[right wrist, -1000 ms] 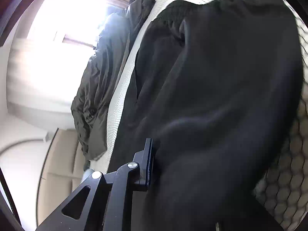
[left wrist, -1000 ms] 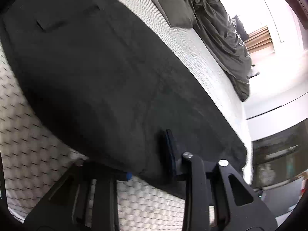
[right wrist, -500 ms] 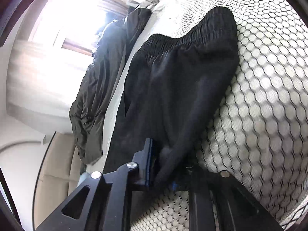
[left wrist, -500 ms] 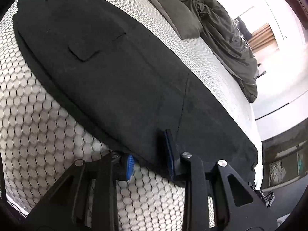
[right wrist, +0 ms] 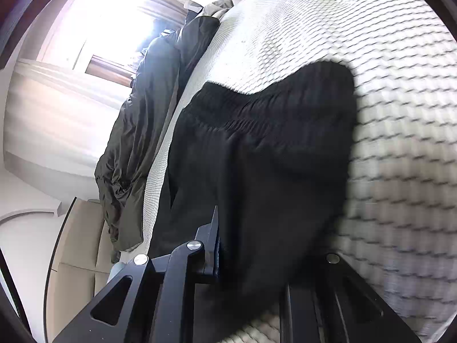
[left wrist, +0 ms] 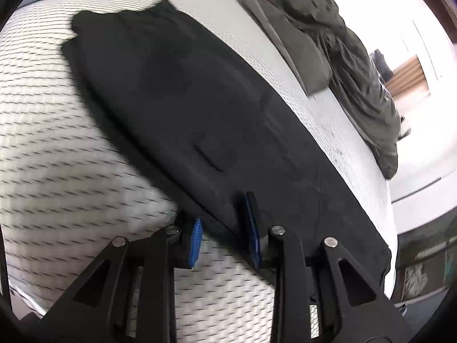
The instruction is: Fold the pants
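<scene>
Black pants (left wrist: 185, 100) lie lengthwise on the white honeycomb mattress (left wrist: 57, 143), the elastic waistband (left wrist: 122, 20) at the far end. My left gripper (left wrist: 224, 228) is at their near long edge; the fabric edge sits between its blue pads (left wrist: 195, 240), pinched. In the right wrist view the pants (right wrist: 271, 157) bulge up just below the gathered waistband (right wrist: 242, 114). My right gripper (right wrist: 248, 245) has a fold of that cloth between its jaws, which are closing. Its left finger (right wrist: 214, 228) shows; cloth hides the other.
A rumpled dark grey duvet (left wrist: 357, 65) and a grey pillow (left wrist: 300, 57) lie along the far side of the bed. The same duvet (right wrist: 142, 114) shows in the right wrist view, under a bright window. The mattress drops off at its right edge (left wrist: 391, 228).
Both grippers have drawn back across the bed with the pants' edge still in them. The whole length of the pants has come into view, and the waistband end has humped up.
</scene>
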A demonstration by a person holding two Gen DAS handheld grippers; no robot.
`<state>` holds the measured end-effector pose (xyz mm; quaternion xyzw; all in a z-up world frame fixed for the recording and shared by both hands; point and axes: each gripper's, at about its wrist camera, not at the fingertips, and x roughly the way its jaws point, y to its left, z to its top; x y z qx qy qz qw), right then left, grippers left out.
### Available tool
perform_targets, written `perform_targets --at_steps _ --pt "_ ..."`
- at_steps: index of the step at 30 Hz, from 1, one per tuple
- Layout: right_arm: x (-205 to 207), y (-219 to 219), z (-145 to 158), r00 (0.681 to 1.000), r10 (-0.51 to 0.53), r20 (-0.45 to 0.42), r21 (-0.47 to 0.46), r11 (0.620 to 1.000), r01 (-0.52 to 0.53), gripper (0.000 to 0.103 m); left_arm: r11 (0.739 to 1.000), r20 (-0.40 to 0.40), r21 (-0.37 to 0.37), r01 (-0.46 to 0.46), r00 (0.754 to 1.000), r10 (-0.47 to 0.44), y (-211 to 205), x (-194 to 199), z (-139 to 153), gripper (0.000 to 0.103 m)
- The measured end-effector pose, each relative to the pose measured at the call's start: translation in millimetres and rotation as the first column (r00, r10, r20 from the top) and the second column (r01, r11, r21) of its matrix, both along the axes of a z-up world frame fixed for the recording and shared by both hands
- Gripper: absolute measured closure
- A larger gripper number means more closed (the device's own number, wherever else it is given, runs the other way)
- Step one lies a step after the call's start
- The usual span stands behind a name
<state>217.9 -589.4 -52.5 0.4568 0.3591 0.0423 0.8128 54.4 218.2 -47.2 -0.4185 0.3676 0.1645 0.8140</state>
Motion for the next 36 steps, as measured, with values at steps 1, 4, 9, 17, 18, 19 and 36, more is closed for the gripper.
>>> perform_targets --at_steps 1,4,9,17,18,19,36 --pt "-2 -2 1 1.0 0.002 -0.002 0.004 1.0 -0.002 0.087 1.0 0.004 -0.008 -0.001 1.0 0.001 8 -4 0 0.078" --pt "-6 -7 3 1.0 0.008 -0.006 0.039 0.999 -0.008 0.081 0.999 0.011 -0.043 0.005 1.0 -0.005 18 -7 -2 0.078" --pt "-9 -14 3 0.999 -0.043 0.003 0.072 0.997 0.042 0.07 1.0 -0.043 -0.018 0.002 0.999 -0.003 32 14 1 0.072" --pt "1 -4 6 1.0 -0.03 -0.001 -0.023 0.999 0.03 0.073 0.994 -0.022 -0.012 -0.112 0.994 0.112 76 -9 4 0.086" --pt "-1 -6 5 1.0 -0.024 -0.004 -0.017 1.0 0.024 0.074 0.989 -0.015 -0.014 -0.144 0.99 0.144 86 -18 5 0.086" --pt "-4 -9 5 1.0 -0.02 -0.005 -0.008 1.0 0.02 0.074 0.984 -0.006 -0.033 -0.176 0.984 0.176 97 -27 4 0.086" --pt "-21 -38 -3 1.0 -0.017 0.0 0.13 0.991 0.016 0.074 0.968 -0.009 -0.029 -0.251 0.968 0.251 110 8 -6 0.092"
